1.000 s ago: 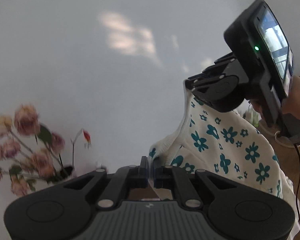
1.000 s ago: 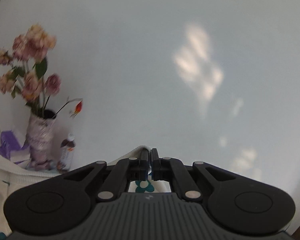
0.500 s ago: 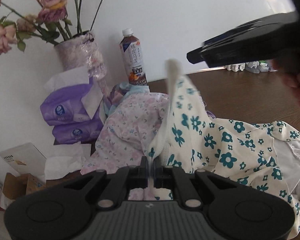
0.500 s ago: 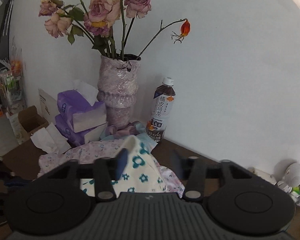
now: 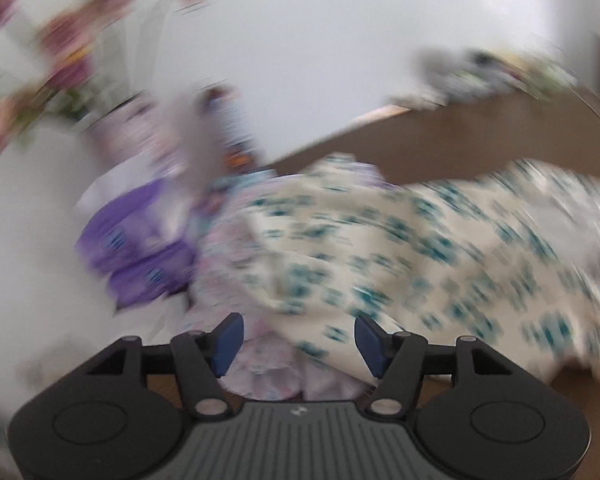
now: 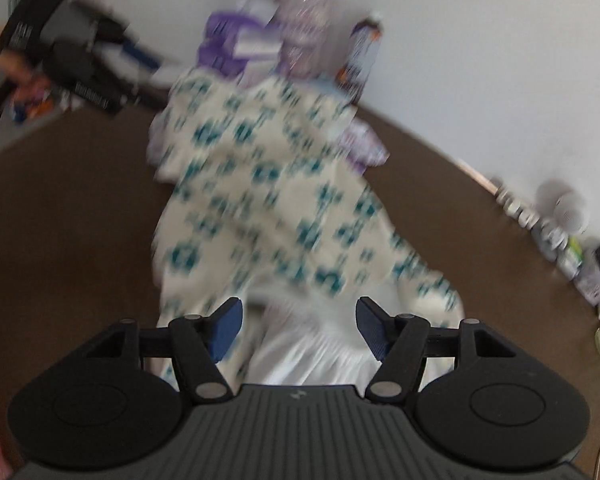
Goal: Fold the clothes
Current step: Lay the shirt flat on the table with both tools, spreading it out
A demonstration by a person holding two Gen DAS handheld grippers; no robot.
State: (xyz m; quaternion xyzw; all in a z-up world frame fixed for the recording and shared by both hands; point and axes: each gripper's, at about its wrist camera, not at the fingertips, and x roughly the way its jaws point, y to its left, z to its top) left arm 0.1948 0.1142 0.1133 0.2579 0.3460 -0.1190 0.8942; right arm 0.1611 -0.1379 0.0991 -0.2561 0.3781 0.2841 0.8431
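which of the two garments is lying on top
The cream garment with teal flowers lies on top, draped over the pale pink floral garment, which peeks out underneath near the purple tissue packs.

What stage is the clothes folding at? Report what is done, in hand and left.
Done: the cream garment with teal flowers lies spread on the brown wooden table, one end over the pale lilac floral garment.
In hand: nothing; the left gripper and right gripper are both open.
Left: no neat fold shows, so folding remains.
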